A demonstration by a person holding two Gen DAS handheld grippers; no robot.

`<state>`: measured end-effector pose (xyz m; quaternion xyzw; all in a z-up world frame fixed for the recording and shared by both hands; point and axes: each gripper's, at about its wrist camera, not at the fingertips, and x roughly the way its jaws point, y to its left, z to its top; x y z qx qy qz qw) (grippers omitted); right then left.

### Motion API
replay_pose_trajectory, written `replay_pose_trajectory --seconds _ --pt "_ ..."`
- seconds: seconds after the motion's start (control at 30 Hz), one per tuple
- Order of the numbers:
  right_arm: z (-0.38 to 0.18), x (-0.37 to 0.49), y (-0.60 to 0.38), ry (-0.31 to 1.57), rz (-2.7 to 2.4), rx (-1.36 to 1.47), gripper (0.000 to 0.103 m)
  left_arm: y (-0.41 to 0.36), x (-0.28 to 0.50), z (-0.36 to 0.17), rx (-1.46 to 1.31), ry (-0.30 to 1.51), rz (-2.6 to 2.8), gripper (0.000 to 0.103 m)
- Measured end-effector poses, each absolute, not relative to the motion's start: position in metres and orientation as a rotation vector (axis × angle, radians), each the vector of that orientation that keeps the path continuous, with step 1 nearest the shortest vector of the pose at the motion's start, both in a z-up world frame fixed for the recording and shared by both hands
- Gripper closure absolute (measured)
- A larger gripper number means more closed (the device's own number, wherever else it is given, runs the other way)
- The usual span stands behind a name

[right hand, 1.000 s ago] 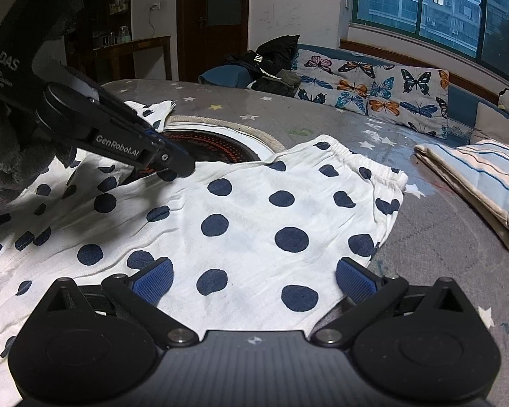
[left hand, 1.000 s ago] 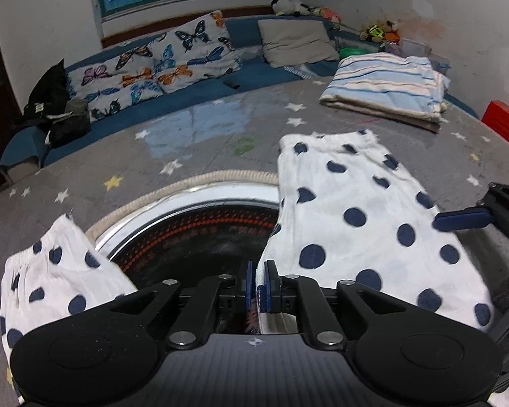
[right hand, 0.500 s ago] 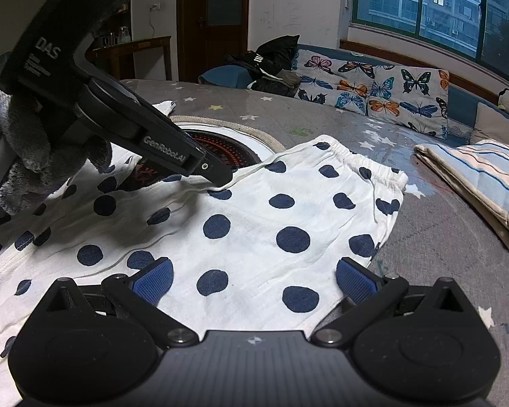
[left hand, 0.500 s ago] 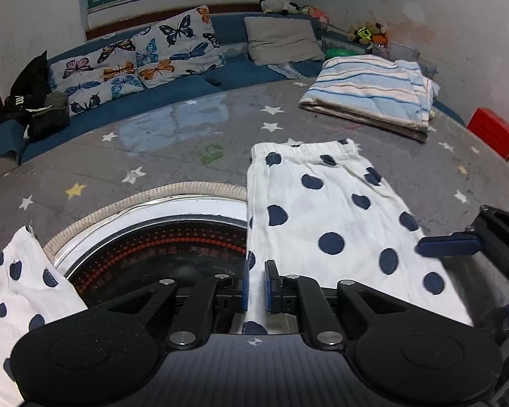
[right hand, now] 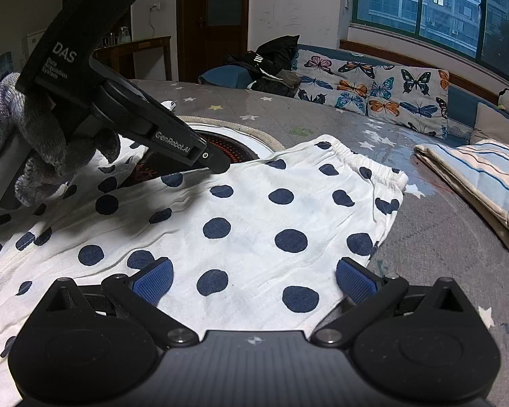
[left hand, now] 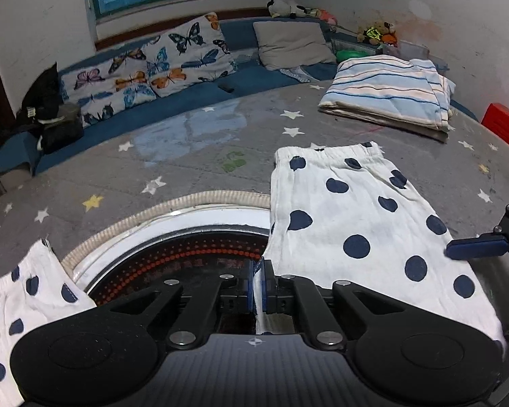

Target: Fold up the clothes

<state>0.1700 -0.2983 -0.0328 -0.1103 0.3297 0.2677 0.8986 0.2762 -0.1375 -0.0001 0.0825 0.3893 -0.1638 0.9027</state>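
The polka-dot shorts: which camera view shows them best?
The right wrist view: the polka-dot shorts spread across it, with the left gripper shut on an edge. The left wrist view shows only two parts beside its fingers.

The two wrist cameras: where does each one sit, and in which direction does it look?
Left wrist: on the left gripper, shut on the polka-dot garment; faces the butterfly cushions and window; the right gripper's blue pad shows at the right edge.
Right wrist: on the open right gripper, above the garment; faces the door; shows the gloved left hand.
Shared: garment, cushions, striped folded blanket.
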Motion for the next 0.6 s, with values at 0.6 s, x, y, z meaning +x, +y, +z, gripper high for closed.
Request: replay_pose_trajectory --seconds 0.6 --pt "-0.033 0.169 -0.299 0.683 0.554 -0.228 0.0 -0.157 0.282 -0.005 0.217 0.777 -0.376 0.097"
